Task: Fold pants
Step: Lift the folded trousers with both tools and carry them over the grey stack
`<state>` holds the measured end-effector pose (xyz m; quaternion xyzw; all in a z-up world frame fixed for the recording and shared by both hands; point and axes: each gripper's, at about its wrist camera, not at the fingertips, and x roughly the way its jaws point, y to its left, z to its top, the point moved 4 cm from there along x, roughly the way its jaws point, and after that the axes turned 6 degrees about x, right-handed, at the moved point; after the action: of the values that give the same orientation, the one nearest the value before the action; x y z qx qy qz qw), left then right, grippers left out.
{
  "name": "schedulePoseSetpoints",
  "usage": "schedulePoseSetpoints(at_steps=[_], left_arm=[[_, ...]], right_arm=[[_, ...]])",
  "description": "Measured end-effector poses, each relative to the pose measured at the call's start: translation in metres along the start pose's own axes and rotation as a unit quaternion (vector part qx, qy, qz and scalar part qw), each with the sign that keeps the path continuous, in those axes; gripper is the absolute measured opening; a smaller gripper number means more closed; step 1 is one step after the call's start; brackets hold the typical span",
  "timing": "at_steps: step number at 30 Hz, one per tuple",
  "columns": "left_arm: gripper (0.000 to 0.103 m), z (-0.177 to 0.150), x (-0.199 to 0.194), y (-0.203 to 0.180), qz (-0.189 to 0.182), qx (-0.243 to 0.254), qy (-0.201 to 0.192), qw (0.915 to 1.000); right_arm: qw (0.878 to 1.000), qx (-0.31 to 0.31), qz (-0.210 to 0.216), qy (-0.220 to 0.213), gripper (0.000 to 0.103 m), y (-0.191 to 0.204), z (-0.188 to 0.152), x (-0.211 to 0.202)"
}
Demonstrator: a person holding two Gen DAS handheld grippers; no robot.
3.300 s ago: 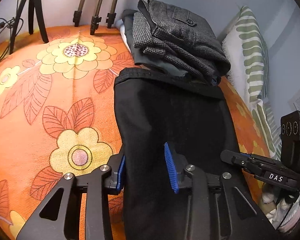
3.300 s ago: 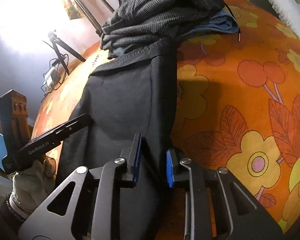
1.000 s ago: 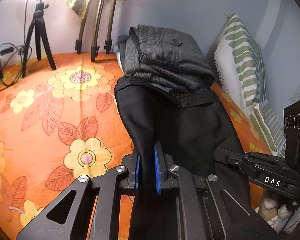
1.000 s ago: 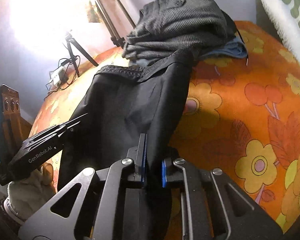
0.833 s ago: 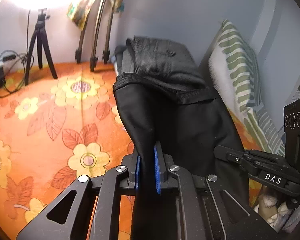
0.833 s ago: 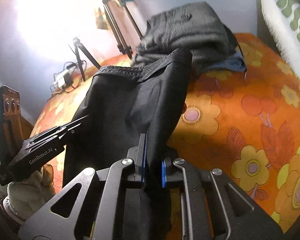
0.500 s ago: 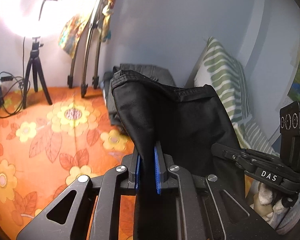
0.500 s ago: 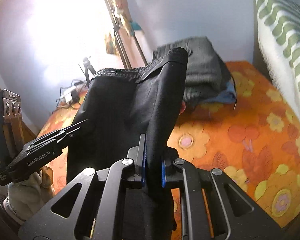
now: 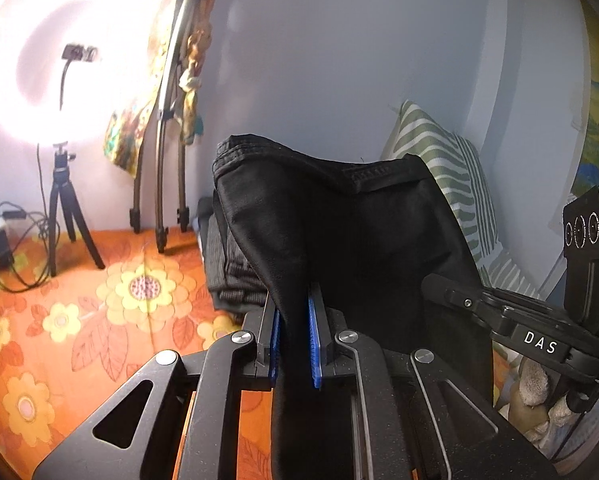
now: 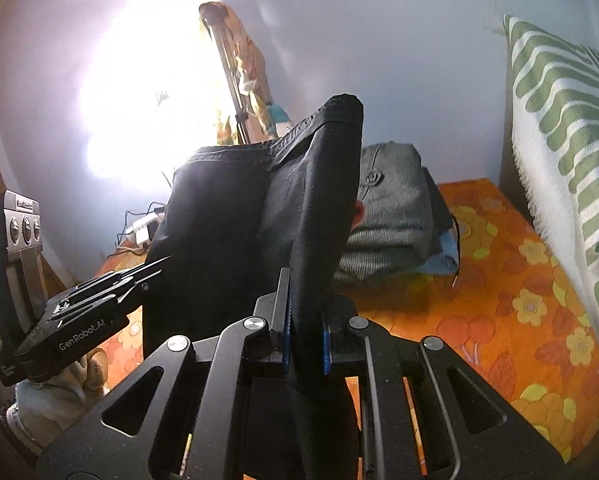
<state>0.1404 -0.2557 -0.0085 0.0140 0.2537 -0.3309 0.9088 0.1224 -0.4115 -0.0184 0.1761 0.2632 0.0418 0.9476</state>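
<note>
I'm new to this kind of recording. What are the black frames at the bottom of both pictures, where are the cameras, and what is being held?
A person holds a two-finger hand tool in each hand; no robot arm is involved. Each picture comes from a fisheye camera on one tool, looking along its fingers. The left tool and the right tool are each shut on the black pants, raised above the orange flowered bedspread. On the bed lie a stack of folded grey clothes and a green striped pillow. A ring light on a tripod glares behind.
</note>
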Motion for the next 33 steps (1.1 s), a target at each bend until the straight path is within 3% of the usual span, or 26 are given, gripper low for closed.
schedulePoseSetpoints(at_steps=[8,17,26,33], left_arm=[[0.01,0.014,0.014,0.0,-0.002,0.006,-0.007,1.0],[0.01,0.044,0.058,0.01,-0.002,0.003,-0.007,1.0],[0.01,0.087,0.129,0.027,0.014,0.014,-0.006,0.9998],[0.01,0.088,0.187,0.048,0.031,0.003,0.013,0.9994]], right_arm=[[1.0,0.008,0.002,-0.005,0.011,-0.013,0.015,0.014],[1.0,-0.011,-0.004,-0.014,0.011,-0.03,0.062,0.047],[1.0,-0.011,-0.007,0.001,0.011,-0.064,0.123,0.112],[1.0,0.0,-0.003,0.029,0.011,-0.093,0.146,0.172]])
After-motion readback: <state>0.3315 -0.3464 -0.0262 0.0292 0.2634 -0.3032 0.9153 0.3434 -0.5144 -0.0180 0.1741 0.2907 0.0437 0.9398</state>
